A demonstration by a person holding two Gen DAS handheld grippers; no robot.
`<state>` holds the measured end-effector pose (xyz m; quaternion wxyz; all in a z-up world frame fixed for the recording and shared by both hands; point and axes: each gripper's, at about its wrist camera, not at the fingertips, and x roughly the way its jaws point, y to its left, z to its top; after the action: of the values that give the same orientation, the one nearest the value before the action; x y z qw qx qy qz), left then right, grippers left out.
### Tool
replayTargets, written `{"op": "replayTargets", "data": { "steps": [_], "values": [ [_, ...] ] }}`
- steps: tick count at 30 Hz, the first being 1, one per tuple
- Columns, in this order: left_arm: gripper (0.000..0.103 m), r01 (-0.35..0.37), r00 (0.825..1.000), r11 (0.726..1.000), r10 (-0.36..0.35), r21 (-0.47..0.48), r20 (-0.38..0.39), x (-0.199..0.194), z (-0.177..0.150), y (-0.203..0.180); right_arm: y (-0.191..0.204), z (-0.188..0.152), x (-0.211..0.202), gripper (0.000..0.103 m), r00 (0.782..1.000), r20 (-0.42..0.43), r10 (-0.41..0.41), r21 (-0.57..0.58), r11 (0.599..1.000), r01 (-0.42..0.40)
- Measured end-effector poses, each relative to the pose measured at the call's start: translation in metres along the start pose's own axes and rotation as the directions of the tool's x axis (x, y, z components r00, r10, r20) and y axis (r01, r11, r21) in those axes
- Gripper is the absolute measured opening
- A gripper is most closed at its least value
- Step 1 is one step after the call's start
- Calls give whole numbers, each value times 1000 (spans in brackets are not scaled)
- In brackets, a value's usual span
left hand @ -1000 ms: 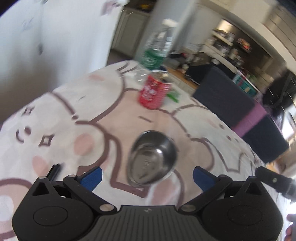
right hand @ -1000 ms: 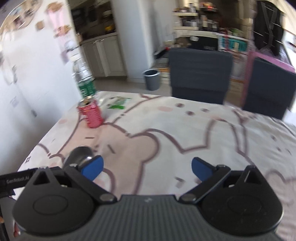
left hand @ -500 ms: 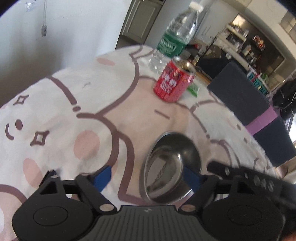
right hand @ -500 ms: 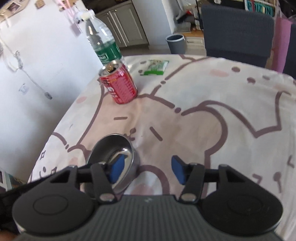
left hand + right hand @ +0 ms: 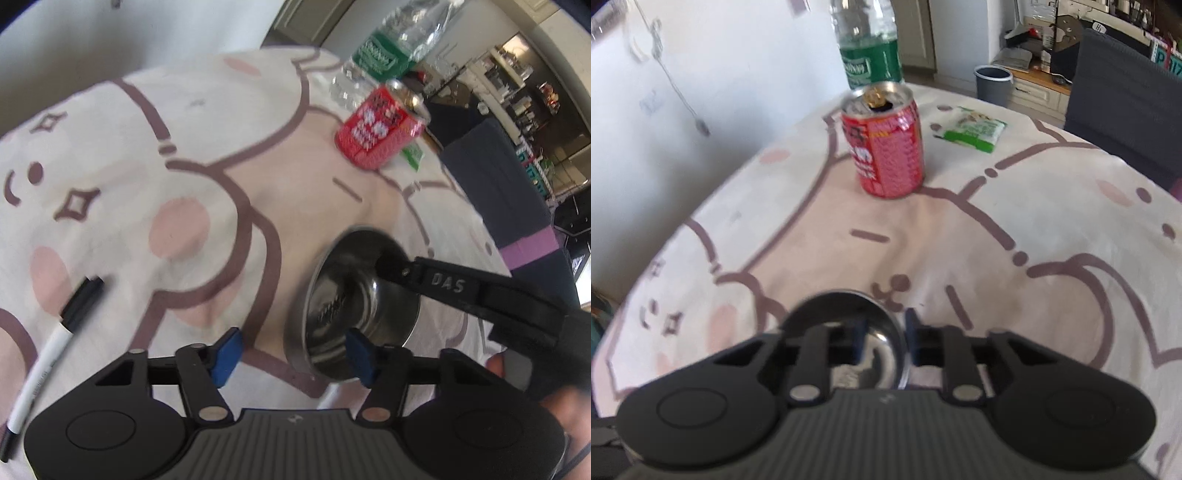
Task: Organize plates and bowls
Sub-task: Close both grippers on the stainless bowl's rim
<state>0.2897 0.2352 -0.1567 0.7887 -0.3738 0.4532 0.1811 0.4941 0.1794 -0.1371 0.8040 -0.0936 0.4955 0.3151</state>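
A small steel bowl (image 5: pixel 347 299) sits on the cartoon-print tablecloth (image 5: pixel 155 155). In the right wrist view the bowl (image 5: pixel 846 314) lies just ahead, and my right gripper (image 5: pixel 884 341) is shut on its right rim, one blue pad inside and one outside. The right gripper's finger also shows in the left wrist view (image 5: pixel 436 280), reaching into the bowl from the right. My left gripper (image 5: pixel 295 354) is open, its right pad at the bowl's near rim, its left pad over bare cloth.
A red drink can (image 5: pixel 884 147) and a green-labelled water bottle (image 5: pixel 870 55) stand at the far side. A green snack packet (image 5: pixel 973 129) lies beyond them. A black-capped marker (image 5: pixel 55 332) lies at the near left. Dark chairs (image 5: pixel 1126 103) stand past the table's far edge.
My right gripper moved in over the bowl and closed from wide open onto its right rim. My left gripper moved closer to the bowl and narrowed a little, still open.
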Motion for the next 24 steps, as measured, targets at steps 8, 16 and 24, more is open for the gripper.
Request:
{"op": "replayTargets", "data": {
  "steps": [8, 16, 24],
  "values": [
    [52, -53, 996, 998, 50, 45, 71, 0, 9, 0, -28, -23, -24, 10, 1000, -18, -8, 60, 998, 9],
    [19, -15, 998, 998, 12, 66, 58, -1, 7, -6, -43, -56, -51, 10, 998, -17, 60, 85, 995, -59],
    [14, -13, 998, 997, 8, 74, 65, 1, 8, -10, -44, -46, -48, 14, 997, 51, 63, 92, 993, -68]
  ]
}}
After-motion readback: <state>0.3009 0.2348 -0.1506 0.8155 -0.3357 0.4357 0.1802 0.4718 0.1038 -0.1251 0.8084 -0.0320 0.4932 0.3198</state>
